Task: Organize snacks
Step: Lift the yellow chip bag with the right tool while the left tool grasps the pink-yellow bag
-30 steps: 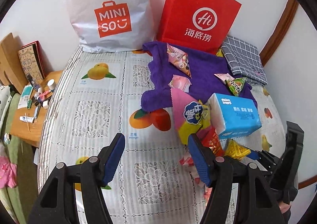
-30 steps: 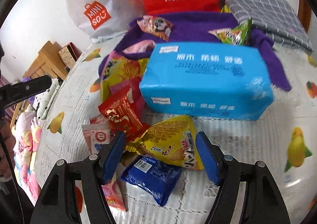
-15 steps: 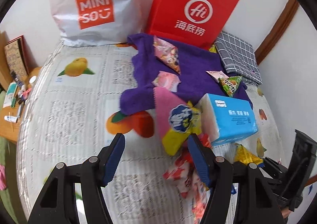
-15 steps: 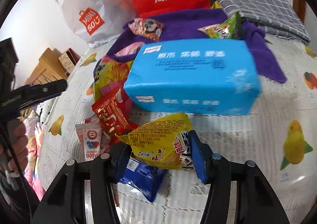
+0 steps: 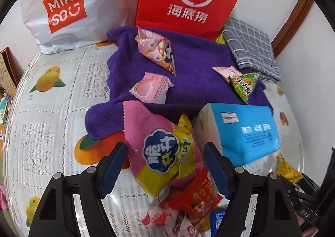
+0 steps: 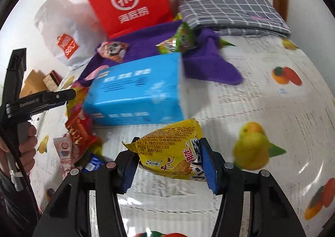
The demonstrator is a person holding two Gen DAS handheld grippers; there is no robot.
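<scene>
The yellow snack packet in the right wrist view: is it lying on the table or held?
Held. The right claw is shut on the yellow snack packet, both pads pressing its sides.

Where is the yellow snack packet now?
In the right wrist view, the yellow snack packet sits low at centre, clamped in the right tool, just before the blue tissue pack.

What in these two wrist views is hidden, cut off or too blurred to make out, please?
- Left wrist view: the small packets at the bottom edge are cut off and blurred; their print is unreadable.
- Left wrist view: the blue packet is mostly hidden by the left hand-held gripper.
- Right wrist view: the fine print on the yellow snack bag, held in the right hand-held gripper, is too small.
</scene>
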